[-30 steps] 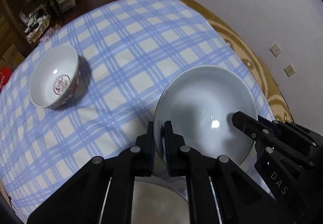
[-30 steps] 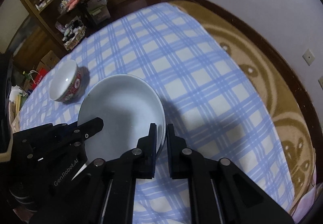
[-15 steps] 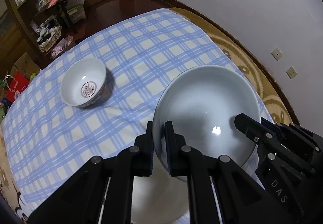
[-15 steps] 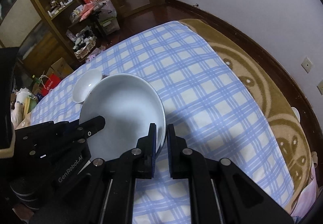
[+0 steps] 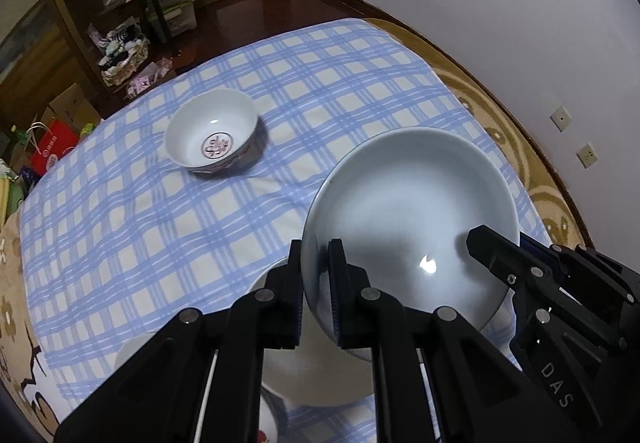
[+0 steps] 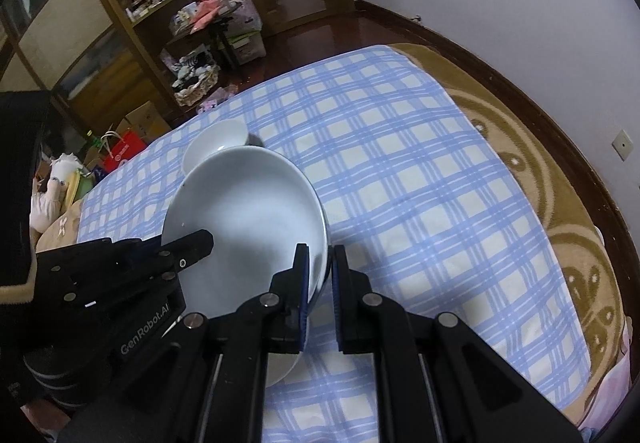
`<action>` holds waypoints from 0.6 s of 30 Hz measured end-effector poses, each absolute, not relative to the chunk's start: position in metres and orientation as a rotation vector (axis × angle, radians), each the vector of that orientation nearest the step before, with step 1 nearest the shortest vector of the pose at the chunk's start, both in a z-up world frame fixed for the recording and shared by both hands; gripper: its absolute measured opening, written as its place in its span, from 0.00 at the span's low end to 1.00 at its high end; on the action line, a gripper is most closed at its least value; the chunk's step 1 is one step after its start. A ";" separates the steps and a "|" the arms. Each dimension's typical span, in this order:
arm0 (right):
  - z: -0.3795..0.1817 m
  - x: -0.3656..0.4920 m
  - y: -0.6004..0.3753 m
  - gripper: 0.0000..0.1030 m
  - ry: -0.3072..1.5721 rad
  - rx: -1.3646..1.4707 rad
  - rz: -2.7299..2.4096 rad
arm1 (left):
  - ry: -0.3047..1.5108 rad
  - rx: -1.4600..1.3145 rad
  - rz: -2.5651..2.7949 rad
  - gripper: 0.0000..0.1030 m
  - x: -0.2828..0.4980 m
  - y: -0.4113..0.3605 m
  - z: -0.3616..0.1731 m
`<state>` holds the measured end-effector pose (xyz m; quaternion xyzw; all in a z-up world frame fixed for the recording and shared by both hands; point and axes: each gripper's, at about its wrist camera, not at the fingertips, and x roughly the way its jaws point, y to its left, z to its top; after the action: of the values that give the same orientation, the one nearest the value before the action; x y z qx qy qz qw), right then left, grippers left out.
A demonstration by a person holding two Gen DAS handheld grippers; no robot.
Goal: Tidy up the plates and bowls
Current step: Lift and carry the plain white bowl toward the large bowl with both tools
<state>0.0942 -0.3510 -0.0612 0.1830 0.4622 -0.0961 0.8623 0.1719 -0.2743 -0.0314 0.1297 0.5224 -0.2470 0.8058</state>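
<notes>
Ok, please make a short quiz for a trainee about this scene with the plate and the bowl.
1. True or false: both grippers grip the white plate.
2. Which part of the plate does the left gripper clamp: A) the rim, B) the centre?
3. Fill in: the patterned bowl stands on the ____ cloth.

Key:
1. True; the right gripper pinches the opposite rim.
2. A
3. blue checked
</notes>
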 end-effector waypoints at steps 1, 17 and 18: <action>-0.062 0.094 -0.349 0.11 0.971 0.382 -0.196 | 1.120 0.276 -0.522 0.11 0.171 -0.272 -0.031; -0.073 0.096 -0.312 0.11 1.022 0.317 -0.125 | 1.154 0.240 -0.456 0.12 0.163 -0.233 -0.046; -0.074 0.096 -0.311 0.11 1.025 0.319 -0.122 | 1.157 0.237 -0.454 0.12 0.163 -0.231 -0.047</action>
<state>0.0961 -0.3115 -0.0739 0.1518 0.4878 -0.0583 0.8577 0.1625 -0.2310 -0.0473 0.1109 0.5407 -0.2122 0.8064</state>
